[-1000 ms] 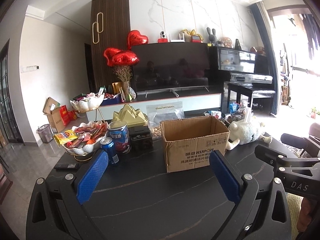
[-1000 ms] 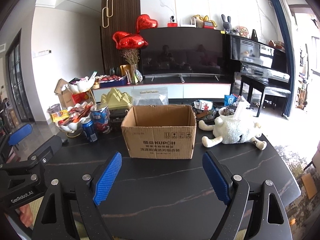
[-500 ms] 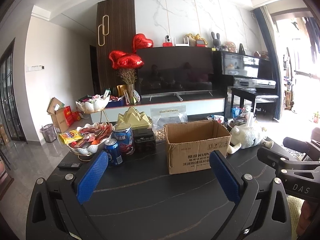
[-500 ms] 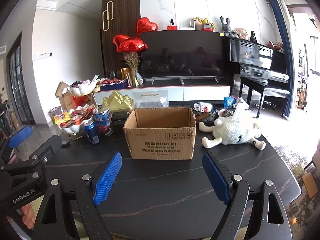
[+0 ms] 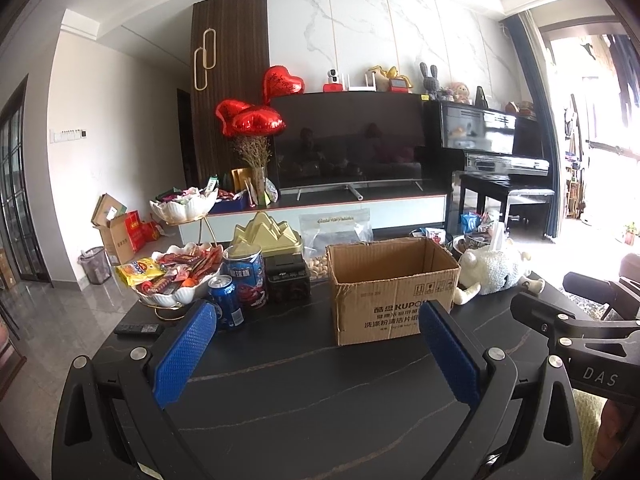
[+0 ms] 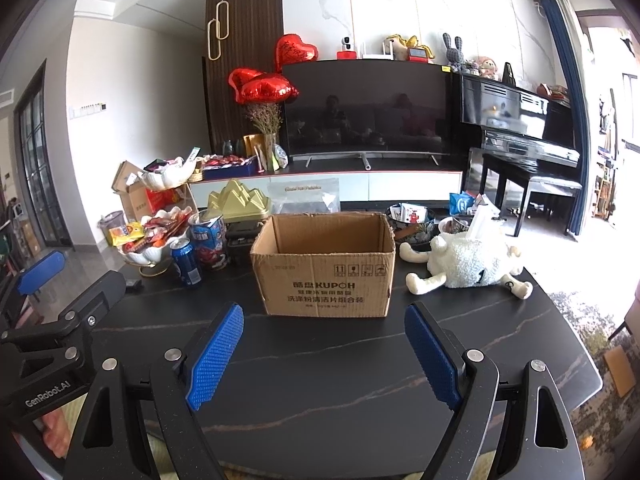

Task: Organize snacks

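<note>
Brown box (image 6: 326, 268) (blk marbled table (image 6: 320, 392))

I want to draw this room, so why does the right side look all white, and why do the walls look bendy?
Both wrist views: daylight from the right washes that edge out to white. Left wrist view: the fisheye lens bows the wall panels and darkens the corners. Right wrist view: the cardboard box stays sharp, and the dark TV screen mirrors the room.

On the table (image 6: 360, 380) we see an open cardboard box (image 6: 326, 268) in the middle. To its left stand a soda can (image 6: 186, 262), a taller tin (image 6: 208, 238) behind the can, and a bowl of snacks (image 6: 154, 240) further left. A plush sheep (image 6: 466, 262) lies to the right of the box, with a bowl of packets (image 6: 410, 222) behind it.
</note>
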